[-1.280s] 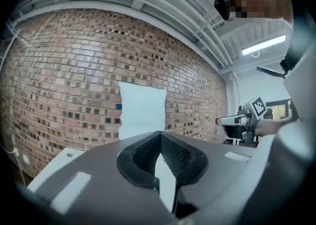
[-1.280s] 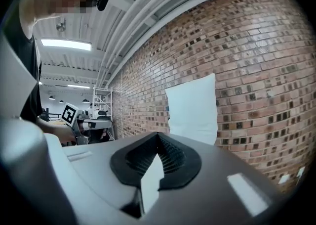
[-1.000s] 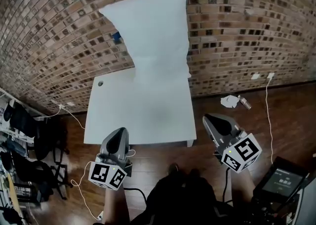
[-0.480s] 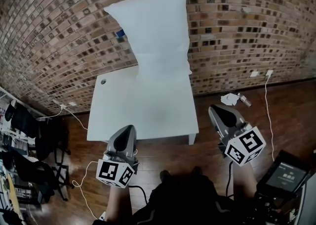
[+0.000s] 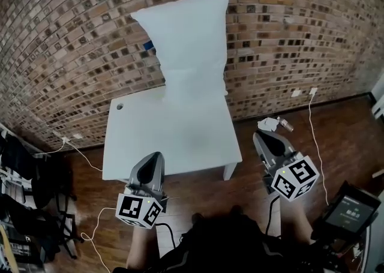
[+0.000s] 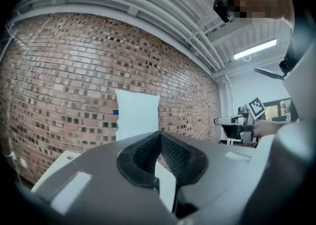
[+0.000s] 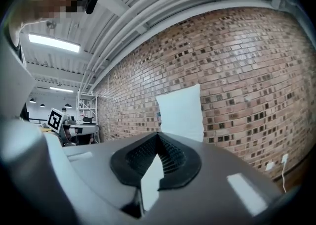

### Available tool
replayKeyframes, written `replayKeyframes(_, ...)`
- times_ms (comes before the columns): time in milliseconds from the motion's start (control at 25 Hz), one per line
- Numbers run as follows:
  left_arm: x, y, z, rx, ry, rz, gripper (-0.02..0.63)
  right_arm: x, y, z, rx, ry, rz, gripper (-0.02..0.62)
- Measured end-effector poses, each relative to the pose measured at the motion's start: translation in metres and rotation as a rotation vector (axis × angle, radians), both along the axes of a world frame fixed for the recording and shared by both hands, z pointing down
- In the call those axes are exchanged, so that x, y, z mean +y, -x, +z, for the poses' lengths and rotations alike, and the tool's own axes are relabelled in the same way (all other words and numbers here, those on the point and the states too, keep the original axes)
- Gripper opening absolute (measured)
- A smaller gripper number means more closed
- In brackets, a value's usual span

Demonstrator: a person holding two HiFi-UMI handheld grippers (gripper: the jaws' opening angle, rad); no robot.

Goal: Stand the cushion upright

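Head view: cushion [image 5: 189,44] upright beyond left hand-held gripper [image 5: 151,162], right hand-held gripper [image 5: 264,141]; both closed.

A blue thing [image 5: 149,45] shows mostly hidden behind the cushion [image 5: 187,44].

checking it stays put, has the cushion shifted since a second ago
No. The cushion still stands against the brick wall at the back right of the table, its left edge beside the same blue patch.
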State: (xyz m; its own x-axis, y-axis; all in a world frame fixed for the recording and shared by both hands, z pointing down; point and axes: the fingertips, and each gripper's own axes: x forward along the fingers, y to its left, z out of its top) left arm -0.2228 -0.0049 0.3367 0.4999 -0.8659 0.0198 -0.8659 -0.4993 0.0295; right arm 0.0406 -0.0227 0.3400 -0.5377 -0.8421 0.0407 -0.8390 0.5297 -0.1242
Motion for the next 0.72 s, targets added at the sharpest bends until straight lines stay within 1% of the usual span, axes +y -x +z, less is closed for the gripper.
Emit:
replayKeyframes(80,-0.002,0.006,-0.001,0.016,-0.001,-0.005,0.011,0.001,0.007,-0.001,0.015,-0.002,0.005,0.006)
replayKeyframes(200,-0.006,0.015,0.0,0.079,0.013,-0.016,0.011,0.003,0.014,0.001,0.027,0.011,0.023,0.006)
replayKeyframes(240,-0.007,0.014,0.001,0.083,0.014,-0.006,0.011,0.004,0.015,0.001,0.034,0.016,0.03,0.006)
replayKeyframes(360,-0.007,0.011,0.003,0.061,0.011,0.024,0.011,0.006,0.016,-0.003,0.04,0.007,0.037,0.006)
replayKeyframes(560,-0.014,0.014,0.002,0.096,0.011,0.009,0.011,0.007,0.015,-0.017,0.04,-0.027,0.036,0.006)
replayKeyframes(720,-0.015,0.01,0.004,0.083,0.004,0.017,0.011,0.0,0.009,-0.018,0.055,-0.012,0.05,0.006)
